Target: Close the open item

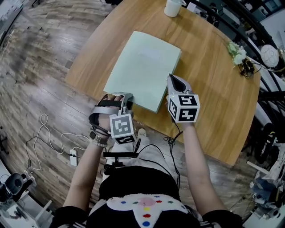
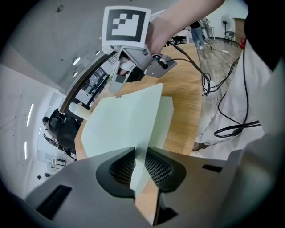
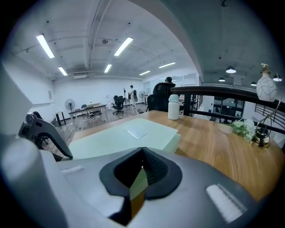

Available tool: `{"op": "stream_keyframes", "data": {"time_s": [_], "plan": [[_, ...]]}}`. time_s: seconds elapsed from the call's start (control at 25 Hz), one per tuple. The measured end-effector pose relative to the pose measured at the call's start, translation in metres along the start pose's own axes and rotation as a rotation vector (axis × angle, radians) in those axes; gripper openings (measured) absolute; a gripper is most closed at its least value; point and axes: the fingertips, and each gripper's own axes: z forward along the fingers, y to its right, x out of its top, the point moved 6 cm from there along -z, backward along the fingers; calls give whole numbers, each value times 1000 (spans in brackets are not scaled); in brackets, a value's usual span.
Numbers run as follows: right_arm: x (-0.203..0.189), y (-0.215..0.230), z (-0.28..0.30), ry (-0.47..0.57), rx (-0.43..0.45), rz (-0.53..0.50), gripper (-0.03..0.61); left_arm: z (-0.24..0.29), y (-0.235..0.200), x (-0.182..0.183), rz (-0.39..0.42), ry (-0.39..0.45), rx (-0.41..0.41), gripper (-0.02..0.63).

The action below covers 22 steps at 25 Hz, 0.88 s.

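Left claw (image 2: 144,153) sits slightly parted at our closed green book (image 1: 144,71) corner; our right claw (image 3: 142,151) is closed, empty, beside it above the tabletop (image 1: 213,89).

A round wooden counter (image 1: 213,89) stands on a grey-brown plank floor (image 1: 40,80). At the counter's far edge sits a small white container (image 1: 173,7), upright. Towards the right rim lies a little sprig of white flowers with green leaves (image 1: 238,55), and just beyond it a round white vase (image 1: 269,55) sits by a black railing (image 3: 231,91). On the floor, left of the counter, a thin white cable (image 1: 44,133) loops to a small white adapter (image 1: 73,156). Farther off, long ceiling lights (image 3: 46,46) glow over an open room with a standing fan (image 3: 69,105) and dark office chairs (image 3: 118,103)
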Motion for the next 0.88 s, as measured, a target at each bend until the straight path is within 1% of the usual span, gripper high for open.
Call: {"op": "stream_keyframes", "data": {"time_s": [0.16, 0.28, 0.4, 0.48, 0.56, 0.68, 0.76, 0.88], "plan": [[-6, 1, 19, -22, 2, 21, 8, 0, 0, 0, 5, -4, -3, 64], [-15, 2, 27, -68, 6, 4, 8, 0, -1, 0, -2, 2, -9, 64], [-19, 1, 30, -65, 0, 9, 8, -1, -2, -2, -12, 15, -6, 66], [-20, 1, 30, -54, -6, 21, 8, -1, -1, -4, -41, 34, 0, 75], [-21, 0, 30, -49, -9, 10, 8, -3, 0, -5, -75, 57, 22, 84], [-22, -1, 30, -41, -7, -5, 8, -6, 1, -5, -77, 77, 58, 93], [-22, 1, 30, -35, -8, 6, 8, -8, 3, -4, -81, 89, 61, 108], [-22, 3, 32, -34, -12, 12, 8, -12, 6, -8, -146, 114, 46, 100]]}}
